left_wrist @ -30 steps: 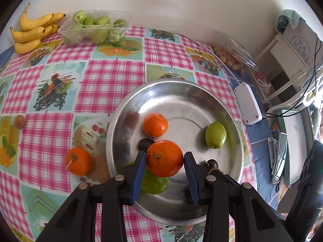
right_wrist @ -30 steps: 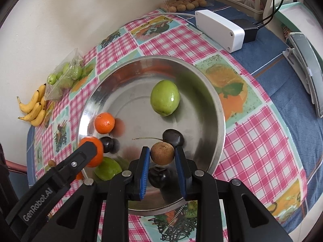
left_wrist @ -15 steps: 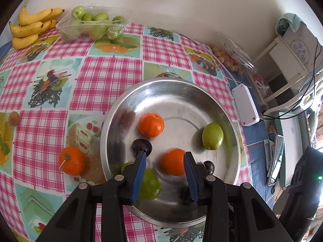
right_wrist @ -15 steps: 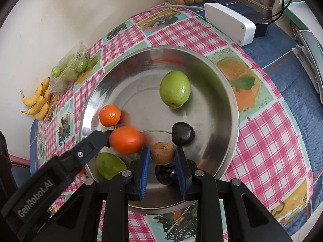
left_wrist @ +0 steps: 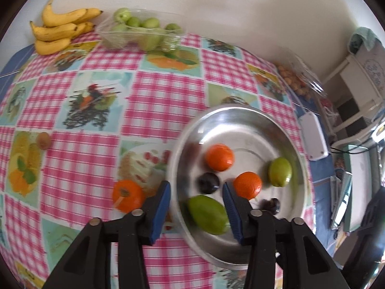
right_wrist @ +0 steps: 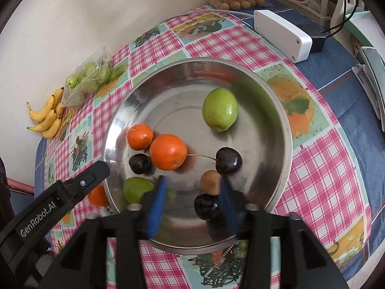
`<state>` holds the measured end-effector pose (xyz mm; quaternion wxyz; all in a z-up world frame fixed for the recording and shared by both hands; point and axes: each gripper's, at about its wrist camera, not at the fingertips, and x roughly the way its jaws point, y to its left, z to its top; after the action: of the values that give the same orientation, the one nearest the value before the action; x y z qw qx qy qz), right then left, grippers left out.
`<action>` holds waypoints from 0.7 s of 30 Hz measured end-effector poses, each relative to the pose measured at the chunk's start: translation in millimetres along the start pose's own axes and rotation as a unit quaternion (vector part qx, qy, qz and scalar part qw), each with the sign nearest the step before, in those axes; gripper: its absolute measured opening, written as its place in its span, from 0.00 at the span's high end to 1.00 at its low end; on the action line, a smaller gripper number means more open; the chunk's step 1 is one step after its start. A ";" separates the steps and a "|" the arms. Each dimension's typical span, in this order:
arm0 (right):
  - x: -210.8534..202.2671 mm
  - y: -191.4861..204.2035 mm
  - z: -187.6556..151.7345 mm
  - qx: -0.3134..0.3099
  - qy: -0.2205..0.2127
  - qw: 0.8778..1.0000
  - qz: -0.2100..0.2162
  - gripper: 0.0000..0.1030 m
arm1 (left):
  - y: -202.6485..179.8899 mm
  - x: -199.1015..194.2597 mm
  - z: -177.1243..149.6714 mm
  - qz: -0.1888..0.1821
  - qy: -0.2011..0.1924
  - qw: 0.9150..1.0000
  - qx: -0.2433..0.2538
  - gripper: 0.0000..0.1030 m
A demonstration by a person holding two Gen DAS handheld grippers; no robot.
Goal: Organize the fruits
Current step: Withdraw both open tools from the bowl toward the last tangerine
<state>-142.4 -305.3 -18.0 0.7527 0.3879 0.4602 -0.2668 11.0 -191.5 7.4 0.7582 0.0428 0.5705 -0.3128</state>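
A steel plate (right_wrist: 276, 125) (left_wrist: 243, 118) holds two oranges (right_wrist: 168, 151) (right_wrist: 139, 136), a green apple (right_wrist: 220, 112), a green mango (right_wrist: 137, 189), dark cherries (right_wrist: 228, 160) and a brown kiwi (right_wrist: 210, 182). My left gripper (left_wrist: 196, 202) is open and empty over the plate's left rim, above the mango (left_wrist: 208, 212). My right gripper (right_wrist: 192, 200) is open; the kiwi lies free against its right finger. Another orange (left_wrist: 126, 195) and a kiwi (left_wrist: 43, 140) lie on the tablecloth left of the plate.
Bananas (left_wrist: 60, 30) and a clear tray of green fruit (left_wrist: 142, 32) sit at the far edge by the wall. A white box (right_wrist: 281, 35) with a black adapter, a tray of small brown fruits (right_wrist: 237, 2) and devices lie to the right.
My left gripper let go of the orange, which rolled into the plate, and has swung left. My right gripper opened and released the kiwi onto the plate.
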 end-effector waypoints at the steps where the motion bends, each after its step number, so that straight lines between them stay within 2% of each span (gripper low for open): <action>1: 0.2 0.0 0.2 0.000 0.000 1.000 -0.001 0.42 | 3.9 -0.2 0.9 0.006 0.000 1.000 -0.003 0.47; 4: 1.0 0.8 0.8 -0.005 0.000 1.000 -0.005 0.34 | 15.0 -0.1 2.0 0.029 0.000 1.000 -0.011 0.38; 6: 2.5 2.4 1.0 -0.009 0.002 1.000 -0.006 0.27 | 20.7 2.2 2.4 0.052 0.003 0.999 -0.012 0.27; 7: 3.5 3.6 1.1 -0.011 0.002 1.000 -0.007 0.26 | 23.5 3.3 2.1 0.063 0.004 0.998 -0.012 0.25; 10: 6.1 6.9 1.2 -0.016 0.004 1.000 -0.009 0.26 | 29.3 7.1 2.3 0.073 0.009 0.997 -0.017 0.21; 15: 8.7 8.9 1.0 -0.020 0.006 1.000 -0.015 0.25 | 35.9 8.0 2.4 0.092 0.007 0.995 -0.021 0.10; 17: 9.6 9.7 1.2 -0.022 0.007 1.000 -0.017 0.16 | 36.9 7.5 3.4 0.098 0.004 0.995 -0.021 0.06; 21: 11.3 10.1 0.6 -0.024 0.010 0.999 -0.018 0.15 | 39.4 7.0 3.9 0.109 0.001 0.994 -0.022 0.02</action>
<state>-129.6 -300.8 -24.6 0.7520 0.3640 0.4811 -0.2656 36.0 -164.5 -9.0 0.7882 0.0884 0.5695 -0.2158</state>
